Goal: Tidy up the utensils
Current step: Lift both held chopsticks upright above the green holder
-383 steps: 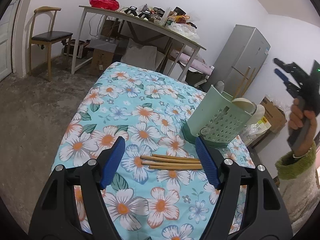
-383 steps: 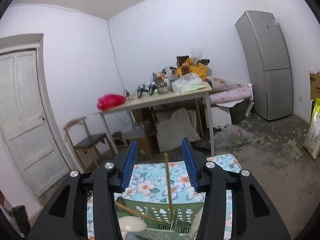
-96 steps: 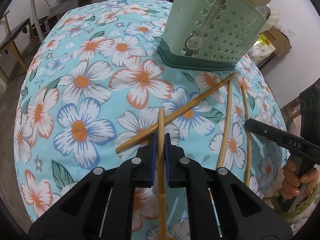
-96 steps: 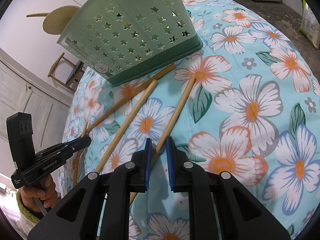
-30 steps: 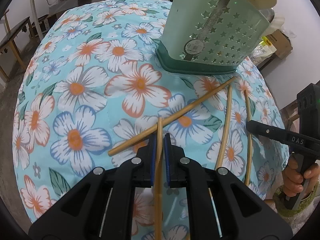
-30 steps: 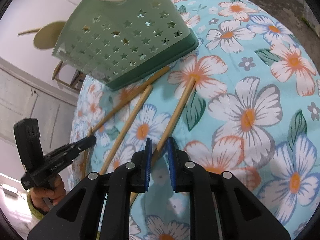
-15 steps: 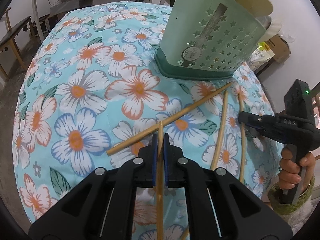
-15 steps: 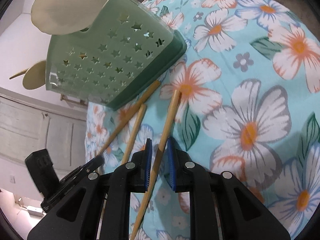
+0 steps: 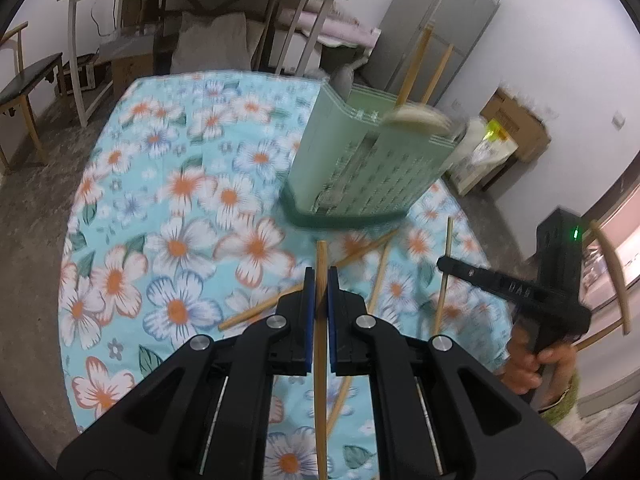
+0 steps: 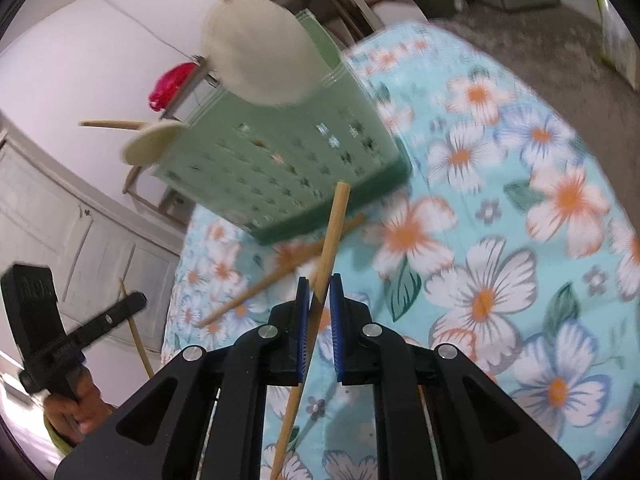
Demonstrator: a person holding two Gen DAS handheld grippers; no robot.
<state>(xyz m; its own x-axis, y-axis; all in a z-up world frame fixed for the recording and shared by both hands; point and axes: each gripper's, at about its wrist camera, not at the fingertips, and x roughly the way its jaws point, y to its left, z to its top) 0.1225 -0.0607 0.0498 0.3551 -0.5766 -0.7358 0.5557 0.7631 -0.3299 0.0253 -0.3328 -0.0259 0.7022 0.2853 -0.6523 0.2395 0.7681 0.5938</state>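
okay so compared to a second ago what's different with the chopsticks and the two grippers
Both grippers have lifted their chopsticks off the floral cloth. The left gripper stays clamped on its chopstick. The right gripper is closing its jaws on its chopstick, now raised. Two chopsticks remain crossed on the cloth, and the green utensil holder stands where it was.

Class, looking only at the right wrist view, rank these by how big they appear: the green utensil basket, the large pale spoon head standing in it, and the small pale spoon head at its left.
1. Green utensil basket
2. Large pale spoon head, though it looks nearer the camera, which may enlarge it
3. Small pale spoon head
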